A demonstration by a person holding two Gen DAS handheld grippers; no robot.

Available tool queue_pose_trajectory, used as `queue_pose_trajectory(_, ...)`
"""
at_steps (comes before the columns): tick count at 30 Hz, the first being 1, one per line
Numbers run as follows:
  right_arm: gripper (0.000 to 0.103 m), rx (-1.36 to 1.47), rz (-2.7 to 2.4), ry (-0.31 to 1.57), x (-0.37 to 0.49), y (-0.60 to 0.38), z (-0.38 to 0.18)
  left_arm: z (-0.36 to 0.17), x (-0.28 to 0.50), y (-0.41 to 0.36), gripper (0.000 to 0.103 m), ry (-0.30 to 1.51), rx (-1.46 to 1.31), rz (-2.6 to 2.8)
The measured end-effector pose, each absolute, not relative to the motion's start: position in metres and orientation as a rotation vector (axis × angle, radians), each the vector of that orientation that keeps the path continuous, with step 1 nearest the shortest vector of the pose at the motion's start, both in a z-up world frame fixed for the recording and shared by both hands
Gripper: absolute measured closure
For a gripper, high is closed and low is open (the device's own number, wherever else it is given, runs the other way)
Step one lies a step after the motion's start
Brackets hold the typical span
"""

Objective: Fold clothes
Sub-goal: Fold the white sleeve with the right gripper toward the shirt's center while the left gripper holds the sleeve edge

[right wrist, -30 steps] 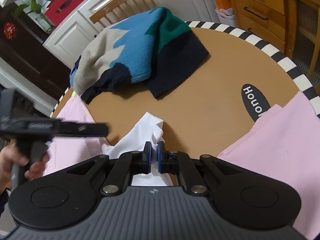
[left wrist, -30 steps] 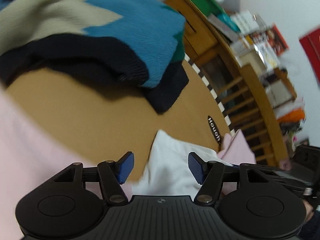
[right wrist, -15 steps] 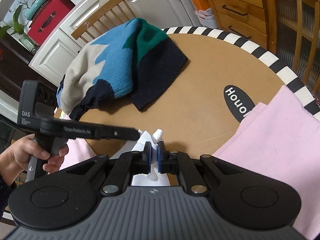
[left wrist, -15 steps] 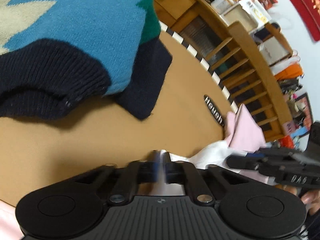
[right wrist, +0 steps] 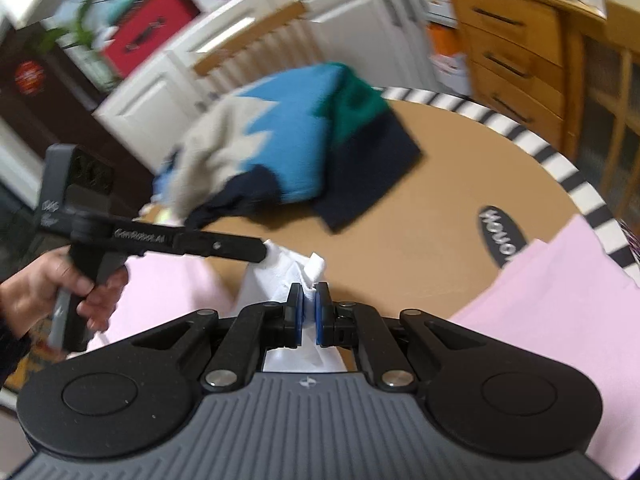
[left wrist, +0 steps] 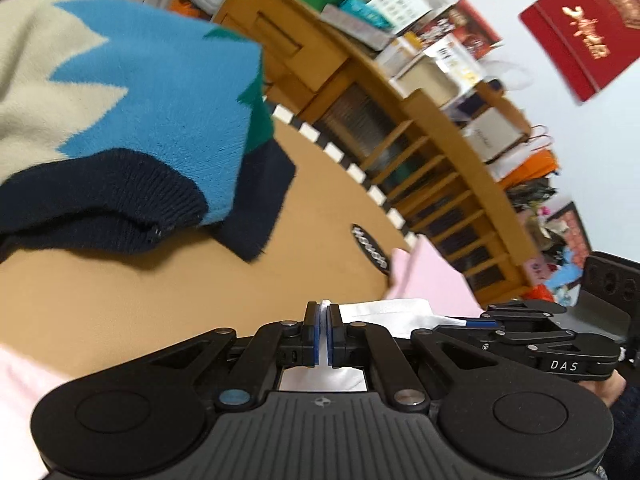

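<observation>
A white garment [right wrist: 280, 268] hangs bunched over the near edge of the round brown table [right wrist: 440, 216]. My right gripper [right wrist: 307, 312] is shut on a fold of it. My left gripper [left wrist: 323, 324] is shut on another edge of the same white garment [left wrist: 384, 308], with cloth poking up between the blue pads. In the right wrist view the left gripper [right wrist: 262, 251] reaches in from the left, a hand [right wrist: 48, 284] around its handle, its tip pressed into the white cloth. The right gripper [left wrist: 480, 325] shows at the right of the left wrist view.
A knitted sweater [right wrist: 288, 148] in blue, beige, green and navy lies heaped at the far side of the table. Pink cloth [right wrist: 560, 312] drapes over the near edges on both sides. A wooden chair [right wrist: 256, 48], white cabinets and a wooden dresser [right wrist: 520, 32] stand behind.
My left gripper went from wide open to shut on the white garment's edge. Both grippers then lifted a little, and the white cloth rose off the table edge with them.
</observation>
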State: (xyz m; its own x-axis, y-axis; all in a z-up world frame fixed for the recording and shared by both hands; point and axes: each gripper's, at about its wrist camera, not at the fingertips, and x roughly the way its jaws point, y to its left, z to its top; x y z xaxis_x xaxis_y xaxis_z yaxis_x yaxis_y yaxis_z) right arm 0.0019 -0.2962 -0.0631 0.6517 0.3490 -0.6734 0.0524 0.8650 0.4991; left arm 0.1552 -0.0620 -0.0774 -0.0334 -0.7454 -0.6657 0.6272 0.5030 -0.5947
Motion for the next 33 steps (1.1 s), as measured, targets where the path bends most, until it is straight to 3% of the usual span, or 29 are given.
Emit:
queue_pose_trajectory(8,0.097,0.275,0.386,0.845,-0.067,-0.228,-0.037,-0.06,0.087,0.038,0.099,1.202,-0.261,-1.091)
queue_pose_trajectory(17,0.097,-0.023,0.434,0.908,-0.111,-0.14,-0.095,-0.106,0.055,0.091,0.099,1.244,-0.358,-0.943)
queue_pose_trajectory(25,0.089,-0.064,0.433,0.94,-0.117,-0.128,-0.109,-0.114,0.05,0.102,0.099,1.268,-0.324,-0.916)
queue_pose_trajectory(33,0.084,0.073,0.45,0.979,-0.132,-0.142,-0.107,-0.118,0.047,0.118,0.089,1.319,-0.292,-0.881)
